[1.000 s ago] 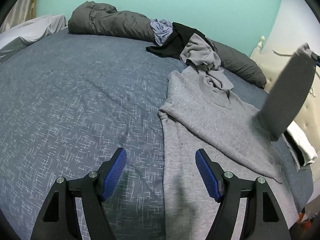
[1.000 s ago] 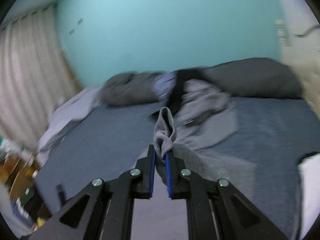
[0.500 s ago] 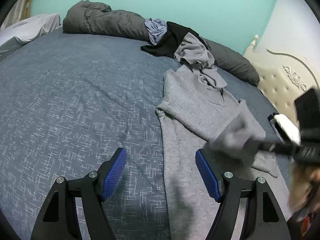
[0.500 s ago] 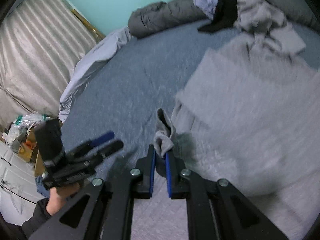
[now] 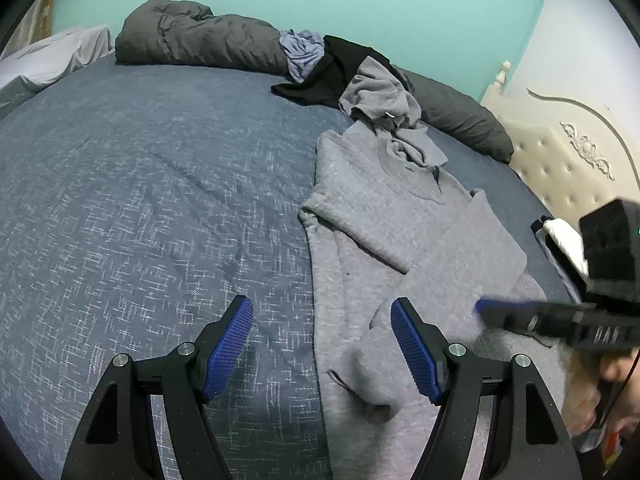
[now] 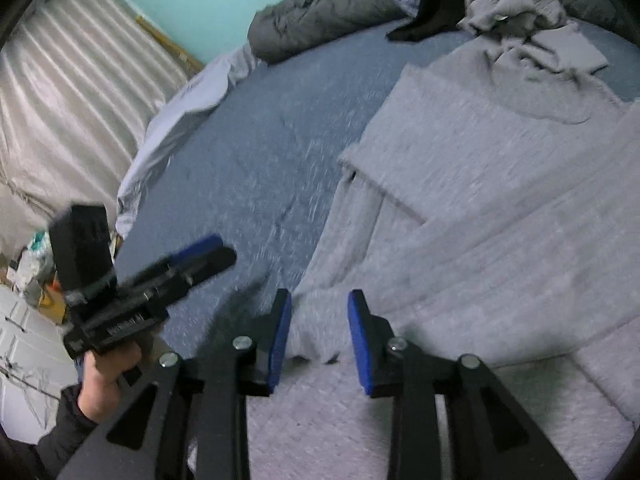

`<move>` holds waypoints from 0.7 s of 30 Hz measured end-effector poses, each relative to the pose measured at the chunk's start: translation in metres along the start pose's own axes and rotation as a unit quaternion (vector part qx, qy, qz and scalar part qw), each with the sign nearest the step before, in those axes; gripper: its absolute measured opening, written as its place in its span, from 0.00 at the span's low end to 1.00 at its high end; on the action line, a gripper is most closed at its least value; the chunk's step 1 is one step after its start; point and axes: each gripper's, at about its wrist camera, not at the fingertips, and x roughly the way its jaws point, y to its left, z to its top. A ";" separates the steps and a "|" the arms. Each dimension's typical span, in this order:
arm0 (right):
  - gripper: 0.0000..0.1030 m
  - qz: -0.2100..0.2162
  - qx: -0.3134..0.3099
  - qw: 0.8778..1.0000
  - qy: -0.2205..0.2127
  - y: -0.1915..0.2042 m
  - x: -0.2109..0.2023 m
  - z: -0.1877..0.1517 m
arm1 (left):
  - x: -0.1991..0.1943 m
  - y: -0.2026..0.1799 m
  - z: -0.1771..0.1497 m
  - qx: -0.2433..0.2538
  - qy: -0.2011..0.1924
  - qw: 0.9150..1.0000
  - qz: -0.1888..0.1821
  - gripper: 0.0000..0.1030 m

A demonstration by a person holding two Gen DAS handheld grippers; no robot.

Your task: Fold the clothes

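Observation:
A grey sweatshirt (image 5: 400, 208) (image 6: 480, 160) lies flat on the blue bed (image 5: 140, 200), with both sleeves folded across its body. The nearer sleeve's cuff (image 5: 376, 392) (image 6: 316, 336) rests on the body. My right gripper (image 6: 320, 320) (image 5: 486, 307) hovers low over that cuff. Its jaws are opening, and the cuff lies loose between the blue pads (image 6: 282, 320). My left gripper (image 5: 322, 320) (image 6: 208, 250) stands open over the sweatshirt's left edge with nothing in it, held by a hand (image 6: 108, 364).
A rolled dark grey duvet (image 5: 200, 40) and a pile of black, lilac and grey clothes (image 5: 376, 96) lie along the far side. A cream tufted headboard (image 5: 560, 168) stands right, a white folded item (image 5: 564, 236) beside it. A pale sheet (image 6: 180, 100) hangs off the left edge.
My right gripper came down from high up, carrying the sleeve across onto the sweatshirt's body, and its jaws have parted off the cuff. The left gripper has kept still.

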 end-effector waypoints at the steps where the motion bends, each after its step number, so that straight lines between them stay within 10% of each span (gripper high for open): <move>1: 0.28 -0.009 0.005 1.000 -0.008 -0.005 -0.007 0.002 | 0.001 -0.001 -0.001 0.000 0.002 1.000 -0.001 0.73; 13: 0.41 -0.149 0.094 0.983 -0.060 -0.130 -0.114 -0.029 | 0.035 -0.027 -0.022 0.064 0.073 0.995 0.003 0.73; 21: 0.43 -0.137 0.109 0.984 -0.044 -0.139 -0.107 -0.060 | 0.030 -0.017 -0.021 0.040 0.082 0.996 -0.008 0.70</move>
